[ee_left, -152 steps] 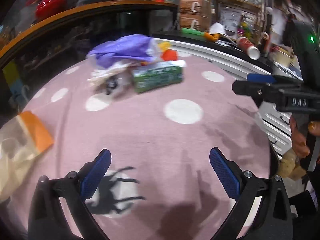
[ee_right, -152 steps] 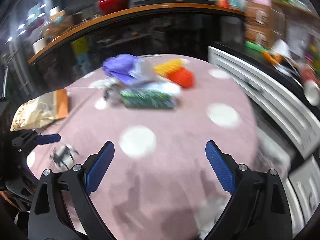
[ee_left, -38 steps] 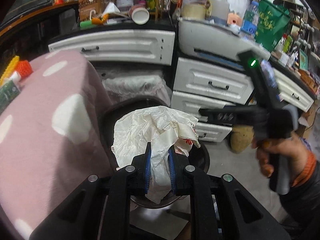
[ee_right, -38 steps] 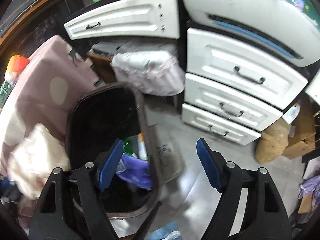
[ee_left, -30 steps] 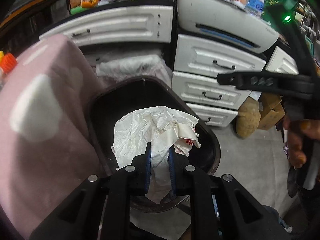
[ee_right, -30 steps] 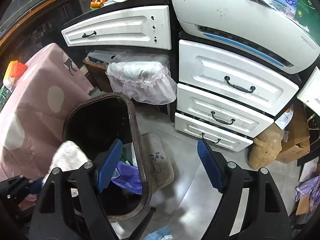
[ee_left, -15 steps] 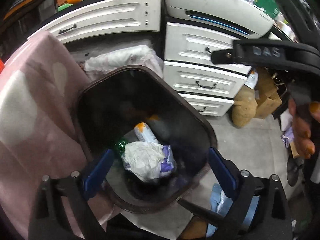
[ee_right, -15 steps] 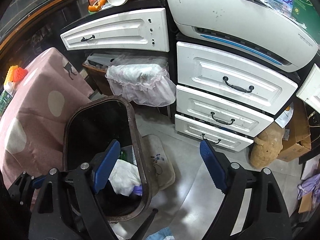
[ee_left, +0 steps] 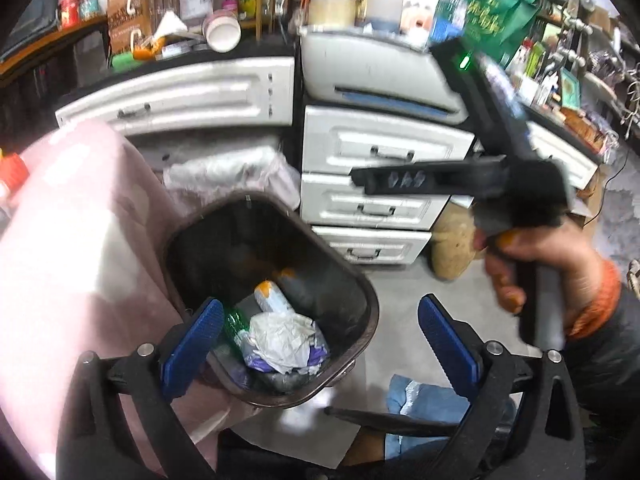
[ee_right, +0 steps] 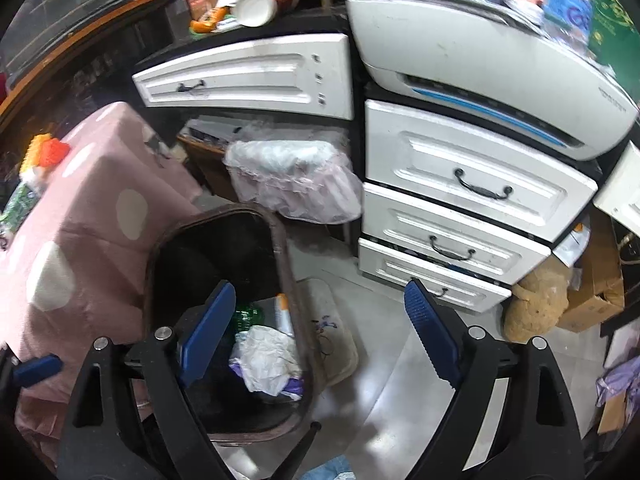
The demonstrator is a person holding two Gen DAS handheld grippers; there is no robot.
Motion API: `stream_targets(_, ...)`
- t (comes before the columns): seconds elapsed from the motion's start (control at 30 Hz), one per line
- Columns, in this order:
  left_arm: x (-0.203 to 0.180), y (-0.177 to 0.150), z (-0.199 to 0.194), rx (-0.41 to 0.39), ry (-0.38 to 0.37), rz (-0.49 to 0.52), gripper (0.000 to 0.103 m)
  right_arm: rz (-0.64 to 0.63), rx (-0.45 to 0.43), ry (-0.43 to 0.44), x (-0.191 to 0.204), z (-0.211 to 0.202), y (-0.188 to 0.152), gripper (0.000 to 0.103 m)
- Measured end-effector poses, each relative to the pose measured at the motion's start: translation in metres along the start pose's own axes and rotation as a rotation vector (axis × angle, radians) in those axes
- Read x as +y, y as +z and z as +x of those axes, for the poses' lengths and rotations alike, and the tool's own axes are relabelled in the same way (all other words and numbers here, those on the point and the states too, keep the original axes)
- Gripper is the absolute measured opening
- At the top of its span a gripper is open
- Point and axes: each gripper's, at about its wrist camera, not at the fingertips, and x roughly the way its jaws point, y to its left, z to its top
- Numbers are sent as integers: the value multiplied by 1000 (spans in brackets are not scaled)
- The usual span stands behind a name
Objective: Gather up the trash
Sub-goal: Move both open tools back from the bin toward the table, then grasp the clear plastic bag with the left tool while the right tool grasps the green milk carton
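Observation:
A dark brown trash bin (ee_left: 362,292) stands on the floor beside the pink dotted tablecloth (ee_left: 72,240). Crumpled white paper (ee_left: 280,340) lies inside it on purple plastic, next to a green bottle (ee_left: 233,325). My left gripper (ee_left: 319,303) hovers above the bin, its jaws opening wide with nothing between them. In the right wrist view the bin (ee_right: 289,272) and the paper (ee_right: 266,356) sit at lower left. My right gripper (ee_right: 320,286) hangs over the bin's right rim and the floor, jaws opening and empty. A hand (ee_left: 540,264) holds it.
White drawers (ee_right: 460,184) and a printer-like white unit (ee_right: 460,52) stand behind the bin. A plastic-lined basket (ee_right: 292,176) sits between the drawers and the table. A brown sack (ee_right: 536,304) and cardboard boxes lie at the right. Bare grey floor (ee_right: 400,380) spreads right of the bin.
My left gripper opened and let go of the crumpled paper, which dropped into the bin. The left hand then rose. The right gripper's jaws spread a little wider.

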Motion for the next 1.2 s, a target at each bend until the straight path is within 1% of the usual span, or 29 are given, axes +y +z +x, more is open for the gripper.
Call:
stream_targets(0.03,2,2,-11,-22,4,10,98,-13,-4,19,7,-4,2,86)
stream_targets(0.13,14,5,-37,-71,52,34,98,-59,-13,71,29,-13,9,86)
stream_targets(0.2,29,6,-51,-90,92,30,98,-110,-24,119,50,-20,15,86)
stream_targets(0.3,64,4,-68,-106,167,0,98,-164,-43,214,79,-26,24,87)
stream_targets(0.33,82,3,-74,-106,214,-21,98,-179,-46,243,88,-27,26,87)
stream_targets(0.43,128,-5,-89,-112,312,-100,98,-233,-45,298,121,-27,35,87)
stream_targets(0.5,160,-10,-100,-120,386,-172,98,-262,-44,324,141,-27,38,87)
stream_targets(0.57,199,-18,-112,-121,480,-266,98,-294,-37,361,162,-27,41,87)
stream_targets(0.63,232,-23,-122,-121,540,-349,97,-328,-33,389,182,-28,43,87)
stream_targets(0.67,251,-27,-126,-120,558,-394,97,-353,-32,401,193,-28,44,87)
stream_targets(0.77,294,-33,-134,-107,591,-484,97,-431,-37,425,220,-31,45,87)
stream_targets(0.8,309,-35,-135,-102,586,-521,97,-454,-38,436,228,-31,45,87)
stream_targets(0.9,339,-38,-136,-102,567,-601,95,-551,-37,483,255,-34,48,87)
stream_targets(0.97,352,-37,-133,-100,553,-634,92,-603,-36,503,268,-34,49,87)
stream_targets(1.0,354,-37,-132,-90,542,-640,89,-639,-29,525,279,-34,50,87)
stream_targets(1.07,359,-34,-127,-82,544,-634,86,-699,-20,556,296,-32,53,87)
stream_targets(1.1,359,-35,-125,-76,547,-625,77,-728,-21,565,303,-32,54,87)
stream_targets(1.13,359,-35,-123,-69,546,-620,62,-774,-24,582,314,-32,56,87)
stream_targets(1.17,361,-37,-121,-59,536,-623,54,-811,-21,603,323,-31,58,87)
stream_targets(1.2,364,-41,-121,-55,526,-633,49,-843,-15,621,334,-30,60,87)
